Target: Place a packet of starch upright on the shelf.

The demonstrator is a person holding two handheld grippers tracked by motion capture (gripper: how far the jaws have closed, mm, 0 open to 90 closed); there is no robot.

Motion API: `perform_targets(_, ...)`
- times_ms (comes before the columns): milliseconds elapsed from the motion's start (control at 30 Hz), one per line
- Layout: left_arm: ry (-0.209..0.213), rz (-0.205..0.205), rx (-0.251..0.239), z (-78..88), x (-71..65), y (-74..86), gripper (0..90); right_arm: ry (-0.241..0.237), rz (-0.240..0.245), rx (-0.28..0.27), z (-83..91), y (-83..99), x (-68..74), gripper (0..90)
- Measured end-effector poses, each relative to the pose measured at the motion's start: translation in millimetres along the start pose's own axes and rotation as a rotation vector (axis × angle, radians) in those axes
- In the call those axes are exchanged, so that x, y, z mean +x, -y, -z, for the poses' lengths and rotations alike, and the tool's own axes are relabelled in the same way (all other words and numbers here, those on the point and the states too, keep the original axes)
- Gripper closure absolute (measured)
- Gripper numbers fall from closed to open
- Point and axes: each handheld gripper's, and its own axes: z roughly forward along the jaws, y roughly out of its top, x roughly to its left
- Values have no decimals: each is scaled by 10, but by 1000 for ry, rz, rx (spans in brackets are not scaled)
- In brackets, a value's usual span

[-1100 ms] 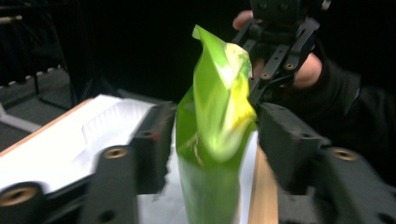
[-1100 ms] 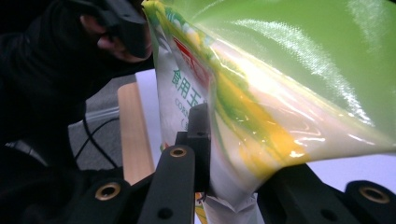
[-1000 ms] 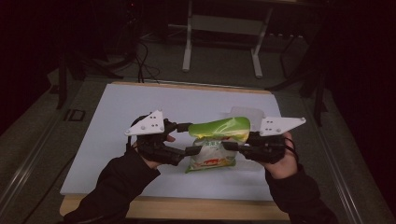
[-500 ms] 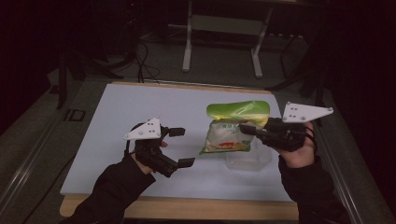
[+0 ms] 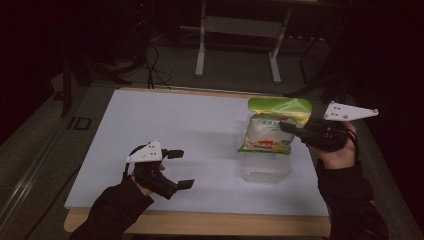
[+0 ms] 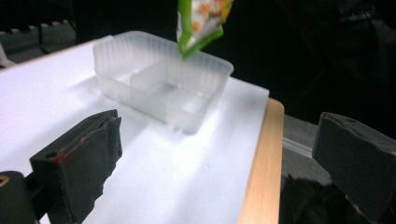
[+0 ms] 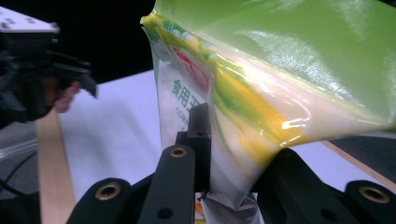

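A green, white and yellow snack bag (image 5: 270,131) hangs upright over a clear plastic divided container (image 5: 265,169) at the right of the white table top. My right gripper (image 5: 286,127) is shut on the bag's upper right edge; in the right gripper view the bag (image 7: 280,70) is pinched between the jaws (image 7: 236,186). My left gripper (image 5: 181,169) rests low at the front left, well apart from the bag. Its jaws have just been opening and hold nothing. In the left gripper view its open jaws (image 6: 215,163) point at the container (image 6: 159,88), with the bag's bottom corner (image 6: 198,23) above it.
The white board (image 5: 165,125) has a wooden front edge (image 5: 200,222). Beyond the table stand a metal frame's legs (image 5: 202,45) and cables on the dark floor. The left hand and its gripper (image 7: 70,79) show far off in the right gripper view.
The left gripper let go of the bag, opened, and dropped toward the front left. The right gripper carried the bag to the right, and it now hangs upright over the container.
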Motion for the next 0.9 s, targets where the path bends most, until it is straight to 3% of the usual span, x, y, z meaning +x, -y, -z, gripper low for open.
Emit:
perform_targets(133,-40,11,14,-10,55,125,13,32,-22,22,28,127,-123,802)
perform_targets(233,-34,47,9,-30,113,224,13,46,-44,32,13,244,-204,801)
perform_targets(433,-35,66,12,-77,143,385,13,62,-67,61,-101,420,-304,802)
perform_targets(600,-28,90,12,-124,165,470,13,93,-63,72,-231,460,-354,801)
perform_targets(900,-31,82,2,-124,170,486,13,125,-77,73,-453,459,-430,801)
